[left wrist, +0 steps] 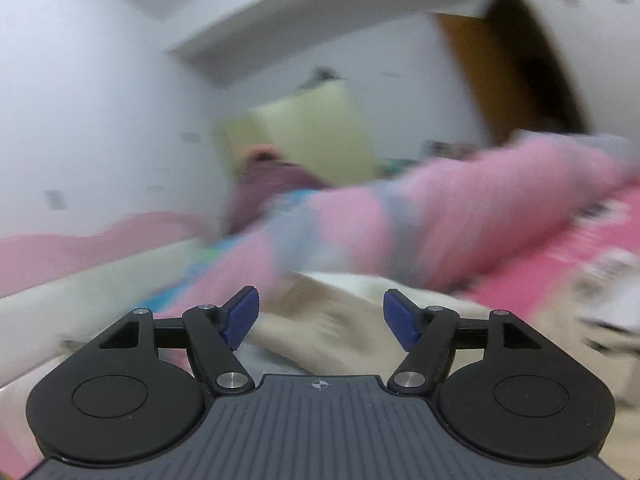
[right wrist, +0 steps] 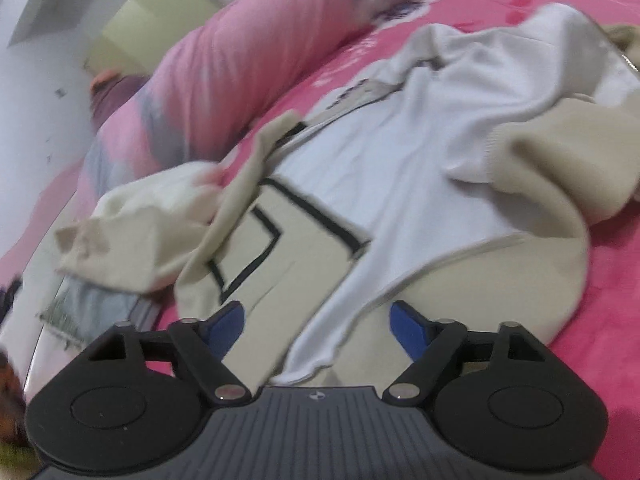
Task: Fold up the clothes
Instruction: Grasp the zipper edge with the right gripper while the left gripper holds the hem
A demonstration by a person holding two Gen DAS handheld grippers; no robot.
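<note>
The cream sweatshirt (right wrist: 400,184) is spread across the pink bed (right wrist: 600,280) for folding; left gripper (left wrist: 320,318) and right gripper (right wrist: 316,324) are held wide, nothing gripped

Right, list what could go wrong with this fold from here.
1. Both the left gripper and right gripper are open and hold nothing, so the cream garment may slump.
2. Its sleeve lies bunched and could fold in crooked.
3. The pink rolled quilt crowds that side.

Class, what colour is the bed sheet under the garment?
Bright pink bed sheet, clearest in the right wrist view.
</note>
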